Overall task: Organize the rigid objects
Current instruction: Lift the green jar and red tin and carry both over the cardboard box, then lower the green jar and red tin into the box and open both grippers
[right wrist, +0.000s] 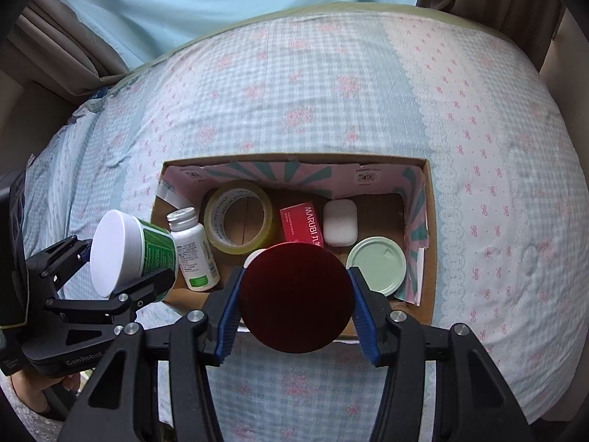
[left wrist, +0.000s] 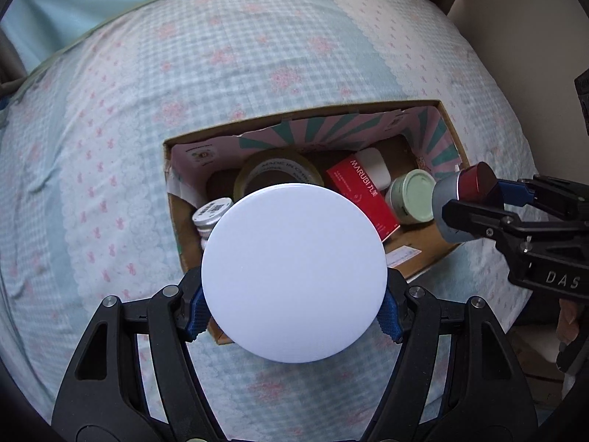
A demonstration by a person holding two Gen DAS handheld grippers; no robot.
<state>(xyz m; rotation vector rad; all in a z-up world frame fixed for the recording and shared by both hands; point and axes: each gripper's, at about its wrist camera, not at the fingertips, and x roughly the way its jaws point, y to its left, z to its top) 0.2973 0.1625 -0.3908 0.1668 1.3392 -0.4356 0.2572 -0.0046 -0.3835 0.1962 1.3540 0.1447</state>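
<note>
Cardboard box, open-topped, lay on a checked bedspread and already carried a tape roll, a white pill bottle, a red carton, a small white case and a pale green lidded tin; a second silver-capped bottle showed at the box's left edge in the left wrist view. Left gripper was clenched on a white-lidded jar with a green label, held tilted above the box's near left corner. Right gripper was clamped on a dark red-capped canister with a grey body, held over the box's near edge beside the green tin. Both items were judged as carried, not yet placed. Risks noted: the floor of the box looked crowded, so lowering either item onto a standing bottle or the tin's lid would likely leave it perched and prone to tipping. The jar's round, smooth wall sat between narrow pads, so a slackened squeeze could let it roll out onto the bedspread. The two grippers hung near one another across a short box, so lowering both together could knock them together. The soft bedding might let the box tilt under a push on its rim.
</note>
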